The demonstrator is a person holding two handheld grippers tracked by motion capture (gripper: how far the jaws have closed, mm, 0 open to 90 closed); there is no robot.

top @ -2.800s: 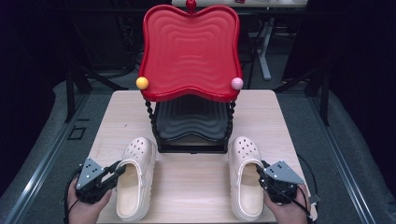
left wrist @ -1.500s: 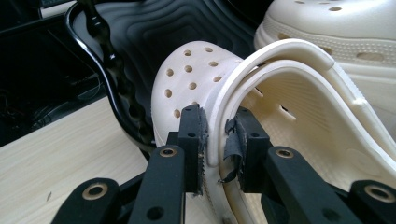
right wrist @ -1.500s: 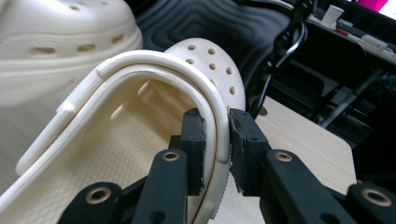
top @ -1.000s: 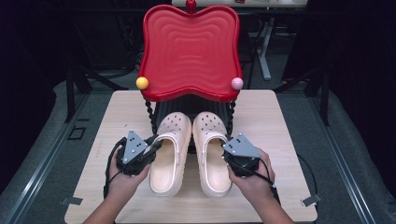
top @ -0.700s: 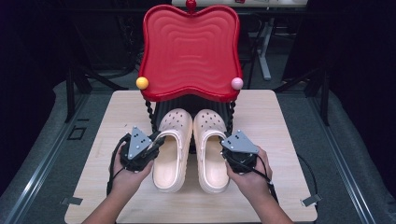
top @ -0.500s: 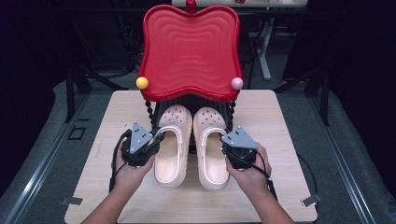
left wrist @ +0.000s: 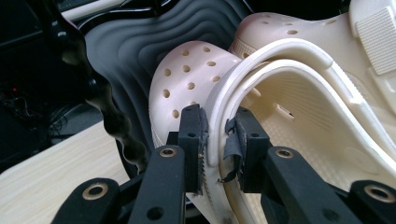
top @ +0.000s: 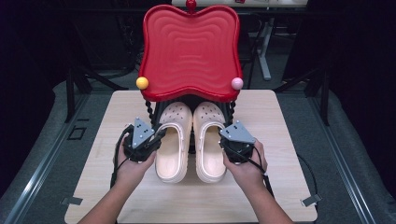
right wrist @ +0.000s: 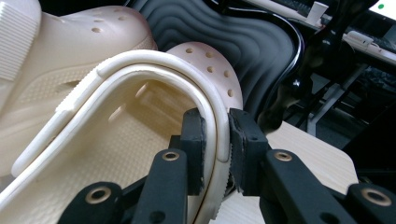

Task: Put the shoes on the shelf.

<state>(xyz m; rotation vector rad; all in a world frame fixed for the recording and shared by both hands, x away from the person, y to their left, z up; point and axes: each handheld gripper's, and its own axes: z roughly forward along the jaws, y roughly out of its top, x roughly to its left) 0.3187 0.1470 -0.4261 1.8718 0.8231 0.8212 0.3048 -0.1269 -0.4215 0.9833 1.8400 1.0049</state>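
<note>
Here, in the high view, I see two cream clogs side by side on the wooden table [top: 280, 140], toes pushed under the red tray [top: 190, 51] of a two-tier stand. The left clog [top: 172, 144] and the right clog [top: 209, 144] lie just beside each other, toes resting on the black lower tray [top: 189, 103], heels toward me. The red tray holds nothing that I can see; the black tray holds the two toes. Two small balls sit at the red tray's front corners, one yellow ball [top: 142, 83] and one pink ball [top: 237, 83]. My left gripper [top: 156, 136] sits at the outer side of the left clog, my right gripper [top: 223, 140] at the outer side of the right clog; one hand holds each.

In the left gripper view, my left gripper [left wrist: 218, 140] has its two black jaws clenched on the side wall of the left clog [left wrist: 196, 79], one pad outside and one inside the rim. The second clog [left wrist: 327, 46] lies behind it, and the ribbed black tray [left wrist: 130, 46] rises past the toes.

In the right gripper view, my right gripper [right wrist: 216, 144] likewise clamps the side wall of the right clog [right wrist: 140, 93], pads on both faces of the rim. The other clog [right wrist: 70, 37] shows at upper left, the black tray [right wrist: 224, 28] beyond.
</note>
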